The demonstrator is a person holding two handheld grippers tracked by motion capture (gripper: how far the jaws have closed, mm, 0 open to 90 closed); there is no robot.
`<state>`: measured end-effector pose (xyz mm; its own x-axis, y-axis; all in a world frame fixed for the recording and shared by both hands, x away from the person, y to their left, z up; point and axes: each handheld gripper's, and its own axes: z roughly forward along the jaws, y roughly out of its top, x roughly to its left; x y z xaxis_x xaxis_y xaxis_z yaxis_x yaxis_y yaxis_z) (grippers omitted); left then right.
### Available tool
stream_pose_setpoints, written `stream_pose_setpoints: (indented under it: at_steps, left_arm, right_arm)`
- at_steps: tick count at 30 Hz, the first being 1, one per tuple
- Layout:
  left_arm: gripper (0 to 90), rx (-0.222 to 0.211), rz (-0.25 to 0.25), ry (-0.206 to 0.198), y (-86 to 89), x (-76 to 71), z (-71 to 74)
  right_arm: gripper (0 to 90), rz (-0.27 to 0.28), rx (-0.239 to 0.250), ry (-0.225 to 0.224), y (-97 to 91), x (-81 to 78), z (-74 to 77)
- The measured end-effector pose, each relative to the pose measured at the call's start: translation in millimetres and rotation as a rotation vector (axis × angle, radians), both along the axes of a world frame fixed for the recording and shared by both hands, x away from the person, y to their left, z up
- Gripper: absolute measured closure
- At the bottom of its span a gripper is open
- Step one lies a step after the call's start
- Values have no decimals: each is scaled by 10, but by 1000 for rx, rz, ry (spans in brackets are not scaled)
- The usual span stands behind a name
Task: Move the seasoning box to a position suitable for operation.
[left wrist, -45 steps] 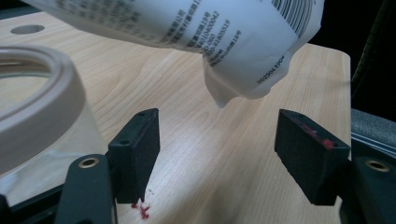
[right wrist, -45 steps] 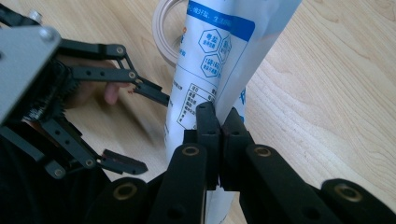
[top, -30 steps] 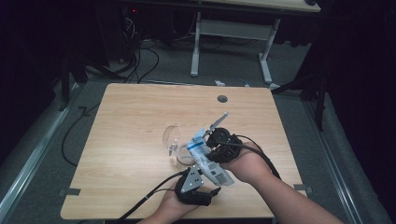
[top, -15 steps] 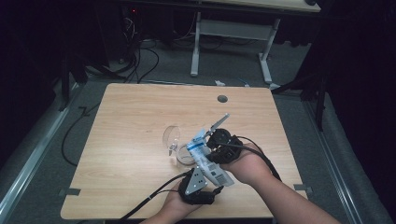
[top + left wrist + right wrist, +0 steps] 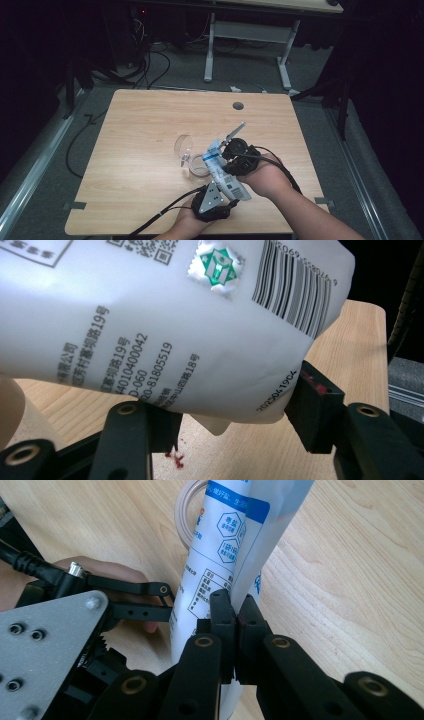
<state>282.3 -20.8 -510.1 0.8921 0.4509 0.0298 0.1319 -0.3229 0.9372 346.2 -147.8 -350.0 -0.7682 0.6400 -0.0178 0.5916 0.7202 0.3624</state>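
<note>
A white pouch [image 5: 220, 167] with a blue band and printed labels hangs tilted over the table's near middle. My right gripper [image 5: 226, 161] is shut on its edge; in the right gripper view the jaws pinch the pouch [image 5: 235, 535] flat, gripper [image 5: 236, 615]. My left gripper [image 5: 231, 197] sits at the pouch's lower end. In the left gripper view the bulging pouch [image 5: 175, 325] lies between the wide-apart jaws of that gripper [image 5: 232, 420]. The upper end is over a clear glass bowl [image 5: 200, 166].
A clear round lid [image 5: 183, 146] stands tilted beside the bowl. The wooden table [image 5: 140, 125] has a cable hole [image 5: 238, 106] near its far edge. A few red crumbs [image 5: 172, 457] lie on the wood under the pouch. Cables trail off the near edge.
The left gripper has edged slightly toward the pouch's lower end. The right gripper and the pouch have hardly moved.
</note>
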Motion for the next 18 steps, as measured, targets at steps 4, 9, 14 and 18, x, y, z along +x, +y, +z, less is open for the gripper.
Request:
stream_pose_setpoints:
  at_steps: [4, 9, 14, 18]
  left_arm:
    - [472, -11, 0, 8, 1, -16, 14]
    - [474, -21, 9, 14, 0, -27, 23]
    - [480, -35, 14, 24, 17, -27, 57]
    - [484, -39, 18, 31, 16, -35, 68]
  right_arm:
    - [895, 2, 6, 1, -10, 8, 1]
    - [897, 1, 0, 3, -3, 12, 9]
    - [896, 3, 9, 0, 13, 25, 36]
    - [895, -6, 14, 7, 18, 32, 44]
